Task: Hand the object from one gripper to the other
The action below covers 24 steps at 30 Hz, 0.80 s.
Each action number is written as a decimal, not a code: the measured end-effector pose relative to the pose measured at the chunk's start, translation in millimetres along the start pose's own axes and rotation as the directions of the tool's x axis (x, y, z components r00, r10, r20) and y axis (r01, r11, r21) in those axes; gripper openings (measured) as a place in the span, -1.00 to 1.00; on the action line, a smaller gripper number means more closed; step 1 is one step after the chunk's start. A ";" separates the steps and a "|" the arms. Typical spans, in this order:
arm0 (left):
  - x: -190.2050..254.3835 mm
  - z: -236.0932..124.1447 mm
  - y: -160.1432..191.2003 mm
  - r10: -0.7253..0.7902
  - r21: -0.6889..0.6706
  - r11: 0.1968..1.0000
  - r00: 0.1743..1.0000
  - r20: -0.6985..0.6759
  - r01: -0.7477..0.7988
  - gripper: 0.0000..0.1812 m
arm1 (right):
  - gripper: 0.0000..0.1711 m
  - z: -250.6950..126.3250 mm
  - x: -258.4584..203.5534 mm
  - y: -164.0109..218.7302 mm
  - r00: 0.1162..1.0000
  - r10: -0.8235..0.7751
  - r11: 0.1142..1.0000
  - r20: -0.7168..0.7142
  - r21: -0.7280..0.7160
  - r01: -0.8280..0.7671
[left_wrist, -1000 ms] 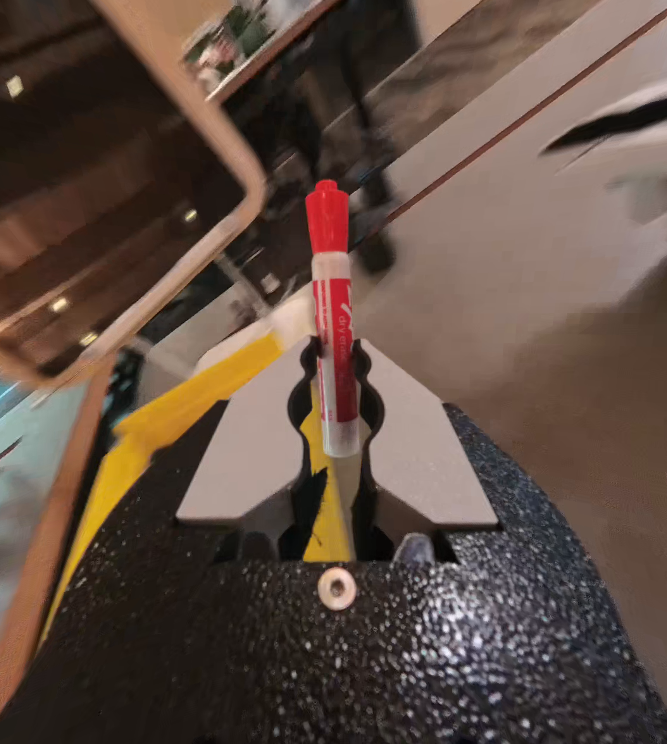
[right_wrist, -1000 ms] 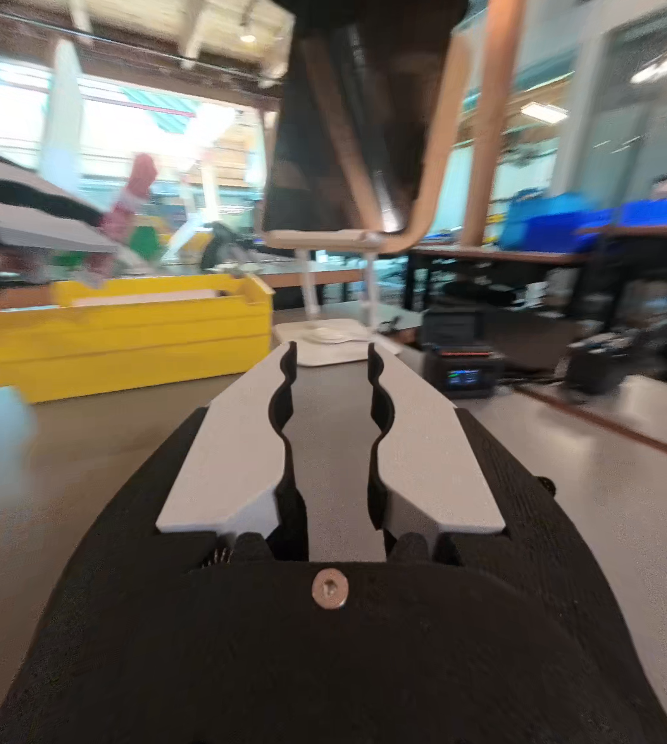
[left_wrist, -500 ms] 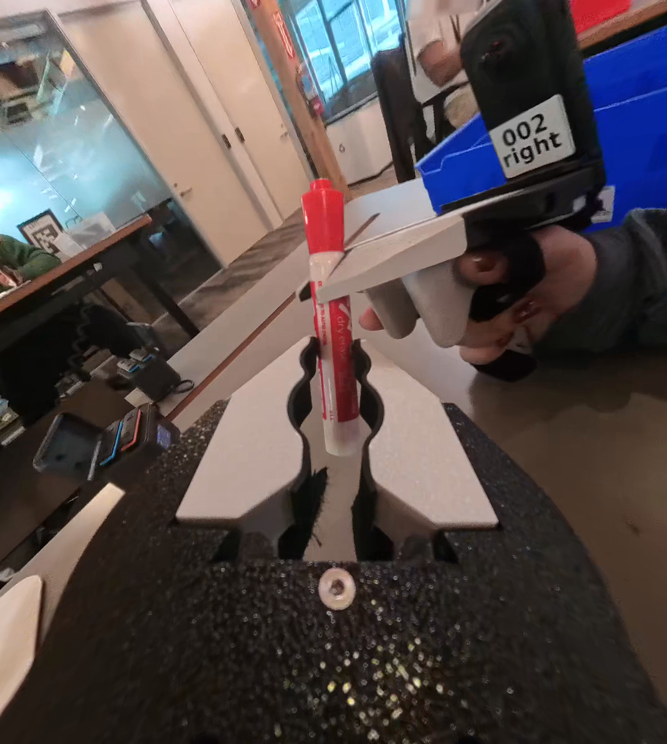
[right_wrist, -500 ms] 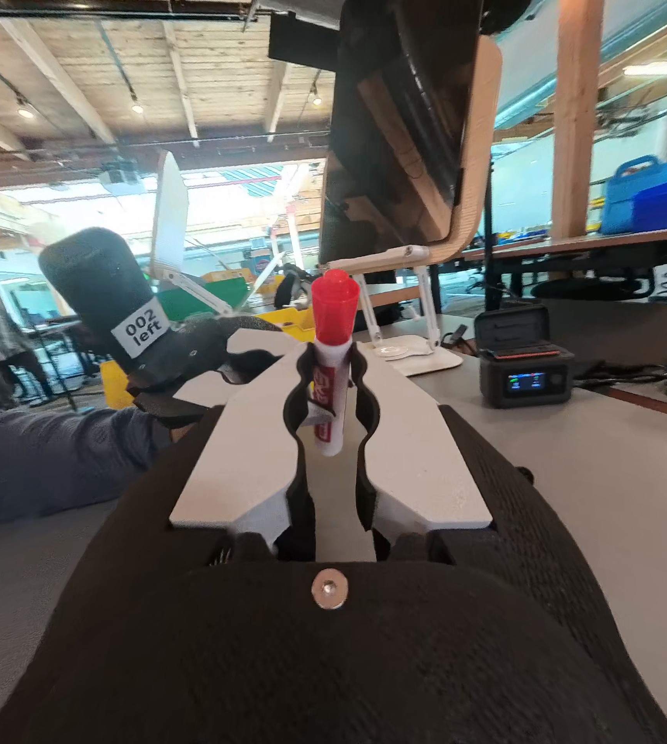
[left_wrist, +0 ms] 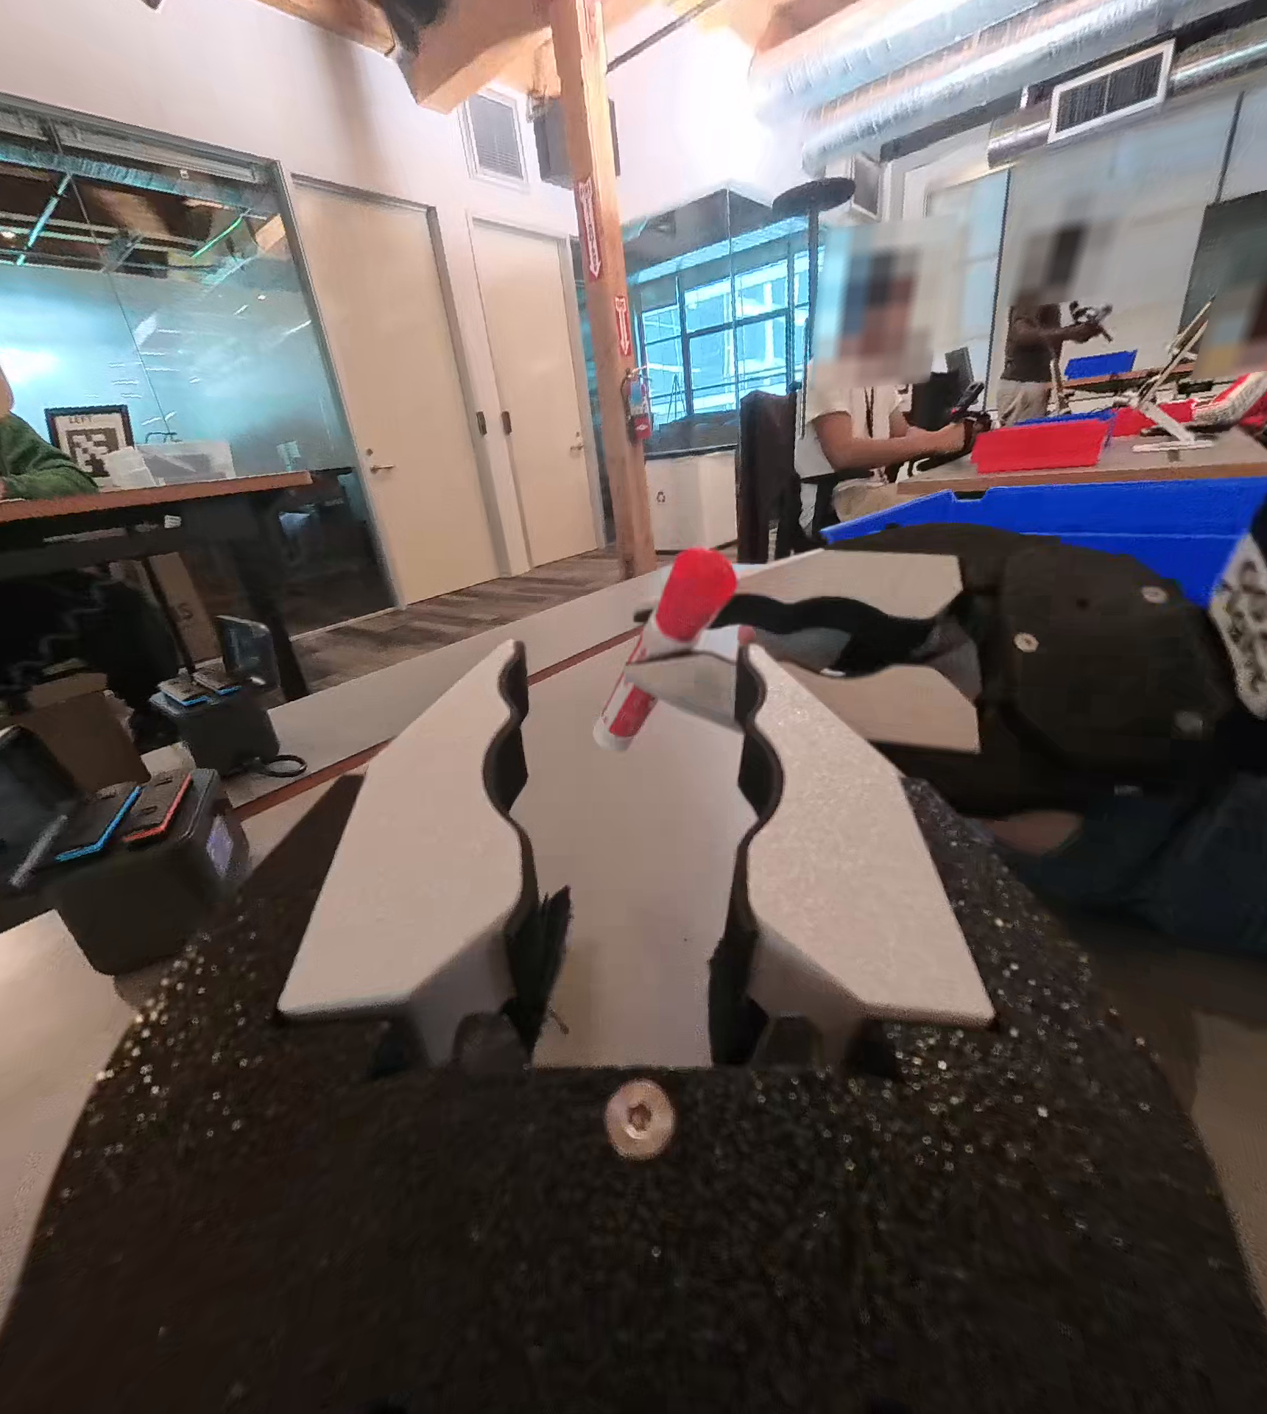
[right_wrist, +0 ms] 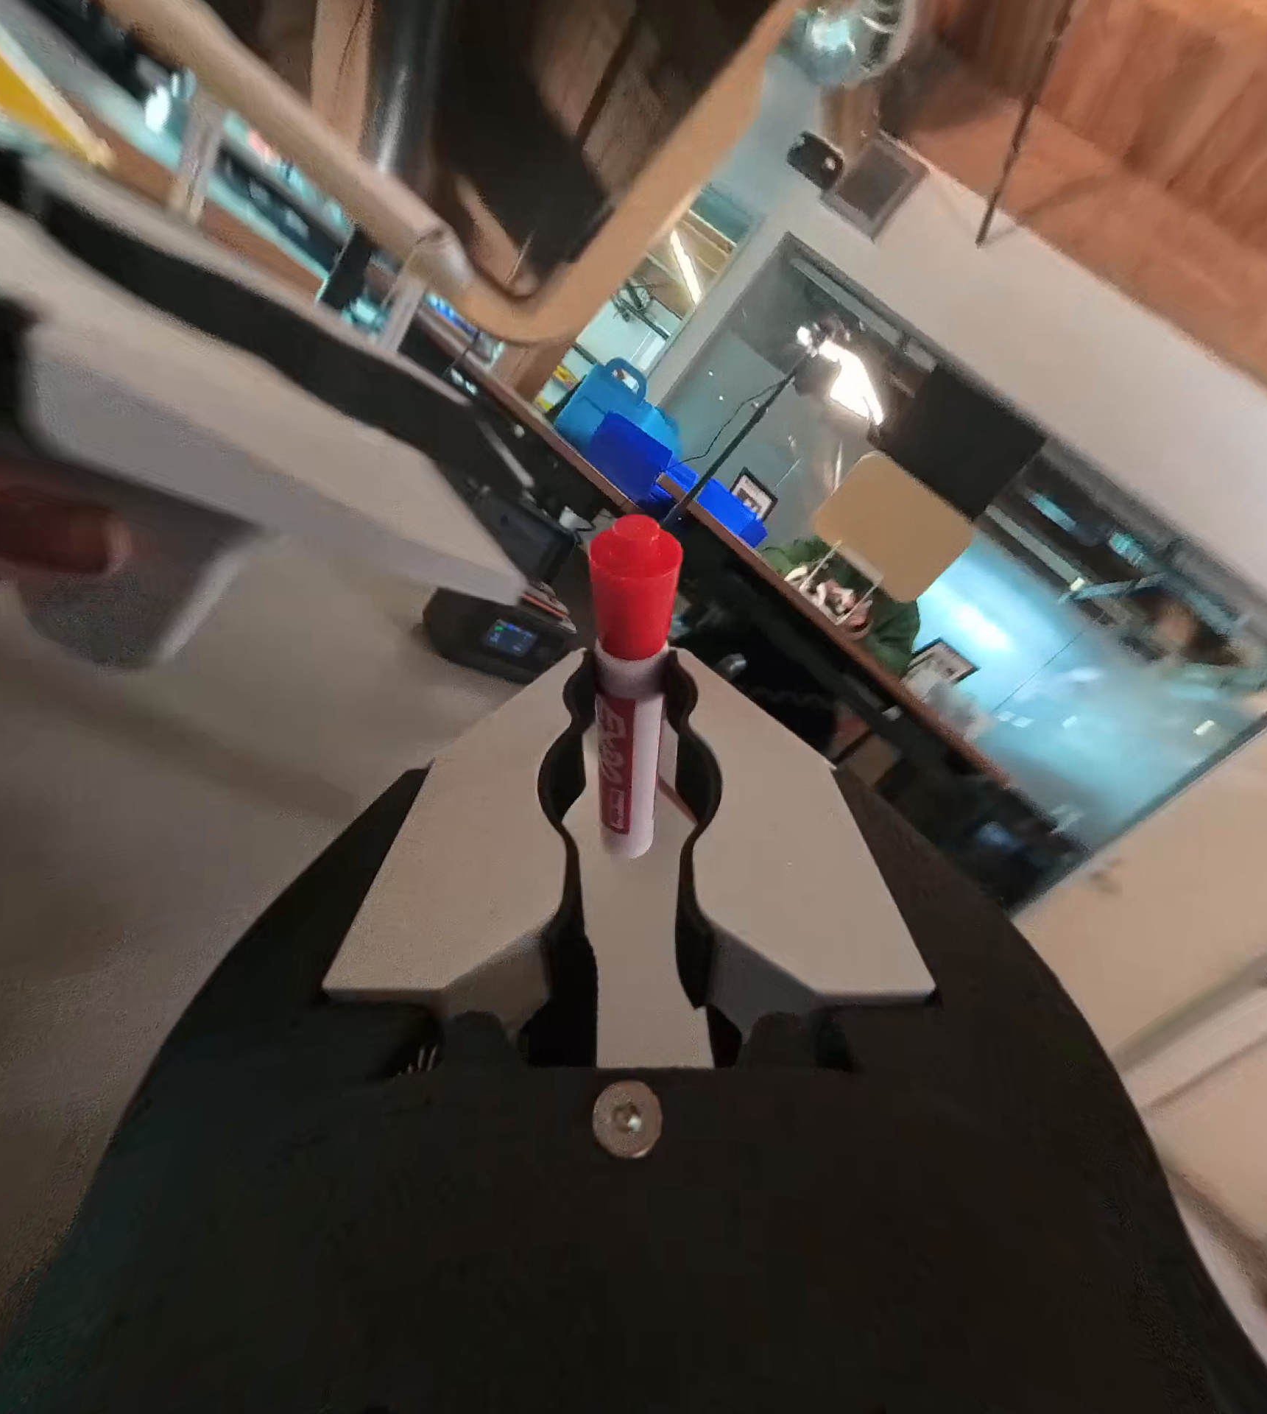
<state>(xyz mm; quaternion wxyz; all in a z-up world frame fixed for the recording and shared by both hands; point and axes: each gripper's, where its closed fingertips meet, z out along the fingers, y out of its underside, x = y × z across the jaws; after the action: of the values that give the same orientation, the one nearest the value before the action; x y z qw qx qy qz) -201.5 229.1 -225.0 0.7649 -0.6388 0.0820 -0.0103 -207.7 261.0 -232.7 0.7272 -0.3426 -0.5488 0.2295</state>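
Observation:
A red-capped marker with a white and red barrel (right_wrist: 630, 734) stands between the fingers of my right gripper (right_wrist: 628, 673), which is shut on it just below the cap. In the left wrist view the marker (left_wrist: 683, 604) hangs tilted from the right gripper's fingertips (left_wrist: 691, 673), just beyond my left gripper (left_wrist: 630, 666). My left gripper is open and empty, its fingers wide apart and clear of the marker. A blurred grey finger of the left gripper (right_wrist: 232, 474) shows at the left of the right wrist view.
A grey table (left_wrist: 324, 719) lies below both grippers. A black case with batteries (left_wrist: 79, 834) sits at its left edge. A blue bin (left_wrist: 1074, 520) stands behind the right gripper. A small black device with a screen (right_wrist: 508, 627) sits on the table. People sit at desks beyond.
My left gripper has opened and let go of the marker. My right gripper has shut on it and now holds it alone, tilted and slightly away from the left fingers.

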 end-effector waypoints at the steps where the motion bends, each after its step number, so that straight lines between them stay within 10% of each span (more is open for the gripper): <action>1: -0.8 0.6 1.4 -0.004 -0.007 1.000 1.000 0.002 0.004 -0.43 | -0.82 0.6 -5.3 -1.8 0.997 -0.073 0.997 0.002 -0.006 0.073; 14: 4.5 -1.1 0.7 0.088 -0.005 0.996 0.996 0.000 -0.088 -0.81 | -0.75 5.1 -24.0 -5.9 0.961 -0.274 0.961 0.025 -0.017 0.275; 24: -38.5 -34.0 -38.1 -0.440 0.325 0.813 0.875 -0.201 0.483 -0.82 | -0.41 4.8 2.8 -7.8 0.943 0.329 0.943 0.061 0.036 -0.331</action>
<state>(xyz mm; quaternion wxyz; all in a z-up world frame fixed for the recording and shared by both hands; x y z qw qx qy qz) -240.7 193.6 -189.2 0.8384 -0.4843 -0.0346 -0.2479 -211.8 259.0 -224.3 0.6710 -0.4065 -0.4978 0.3697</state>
